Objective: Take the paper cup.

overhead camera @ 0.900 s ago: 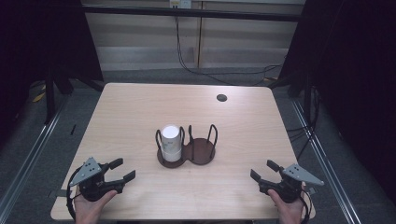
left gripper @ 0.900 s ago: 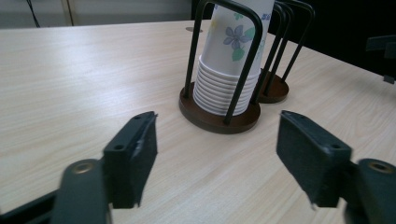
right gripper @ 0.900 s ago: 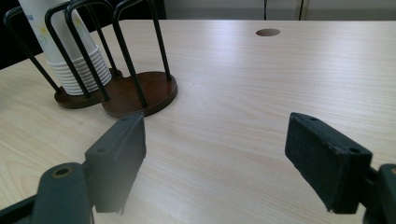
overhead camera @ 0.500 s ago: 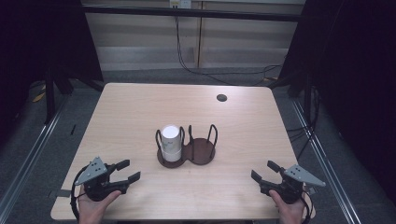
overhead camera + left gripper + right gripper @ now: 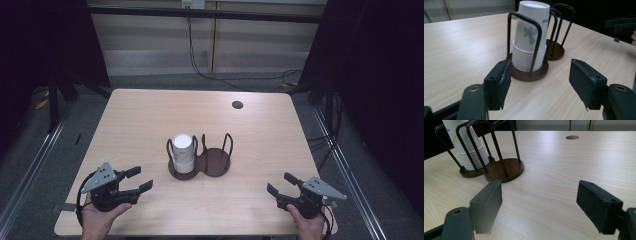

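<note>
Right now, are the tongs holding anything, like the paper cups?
No, nothing is held. The left tongs and right tongs are both open over the table, apart from the stack of cups in its holder.

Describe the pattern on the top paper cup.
White paper cup printed with a purple flower and green leaf, clearest in the left gripper view.

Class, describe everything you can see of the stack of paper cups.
The stack of paper cups is white, nested upside down, with many rolled rims banded at the bottom and a blue flower with green leaves printed on the outer cup. It stands upright in the left bay of the cup holder, on its brown round base, ringed by dark wire loops. Neither gripper touches it.
</note>
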Demonstrator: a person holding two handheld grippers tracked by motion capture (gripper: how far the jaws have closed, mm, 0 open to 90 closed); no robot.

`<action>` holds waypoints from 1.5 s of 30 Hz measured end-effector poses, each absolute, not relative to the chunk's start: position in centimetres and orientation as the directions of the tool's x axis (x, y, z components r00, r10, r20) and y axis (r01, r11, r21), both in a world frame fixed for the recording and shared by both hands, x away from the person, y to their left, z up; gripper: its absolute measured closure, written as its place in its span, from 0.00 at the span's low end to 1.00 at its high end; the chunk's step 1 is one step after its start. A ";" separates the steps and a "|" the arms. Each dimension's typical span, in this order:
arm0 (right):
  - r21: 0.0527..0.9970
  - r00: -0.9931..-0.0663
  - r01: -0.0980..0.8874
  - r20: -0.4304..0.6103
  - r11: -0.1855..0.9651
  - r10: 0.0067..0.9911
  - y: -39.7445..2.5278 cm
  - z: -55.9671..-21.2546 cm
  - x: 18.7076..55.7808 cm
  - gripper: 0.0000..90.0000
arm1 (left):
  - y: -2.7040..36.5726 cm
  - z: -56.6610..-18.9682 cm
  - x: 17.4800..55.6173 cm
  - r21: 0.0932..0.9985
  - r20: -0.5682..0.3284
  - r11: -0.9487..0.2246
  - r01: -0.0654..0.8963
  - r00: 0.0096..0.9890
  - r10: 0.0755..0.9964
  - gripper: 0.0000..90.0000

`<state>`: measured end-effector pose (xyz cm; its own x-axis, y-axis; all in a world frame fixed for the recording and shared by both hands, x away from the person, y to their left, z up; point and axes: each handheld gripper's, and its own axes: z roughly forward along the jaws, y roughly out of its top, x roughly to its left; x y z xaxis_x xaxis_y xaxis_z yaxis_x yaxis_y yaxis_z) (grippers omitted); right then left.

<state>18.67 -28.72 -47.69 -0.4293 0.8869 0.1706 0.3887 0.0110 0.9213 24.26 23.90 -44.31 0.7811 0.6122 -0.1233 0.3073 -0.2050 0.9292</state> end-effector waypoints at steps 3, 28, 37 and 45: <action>0.923 -0.431 0.385 0.167 0.013 0.887 -28.7 -47.6 18.6 0.23 | 24.0 -43.7 24.4 0.918 -0.127 -0.233 0.321 0.795 0.593 0.38; 0.921 -0.451 0.389 0.160 0.032 0.878 -28.3 -47.7 18.9 0.24 | 20.8 -38.6 27.9 0.902 -0.094 -0.297 0.312 0.816 0.571 0.40; 0.919 -0.452 0.392 0.159 0.035 0.878 -28.3 -47.7 18.9 0.24 | 18.8 -37.7 29.6 0.881 -0.077 -0.350 0.319 0.826 0.558 0.39; 0.917 -0.457 0.396 0.160 0.040 0.875 -28.2 -47.7 18.9 0.24 | 17.4 -36.4 30.6 0.862 -0.070 -0.388 0.327 0.835 0.547 0.37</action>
<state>18.94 -28.19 -47.70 -0.4574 0.8749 0.1595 0.3965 0.0400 0.9172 30.65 17.39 -36.37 0.8345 0.5465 -0.0699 0.3265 -0.3885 0.8617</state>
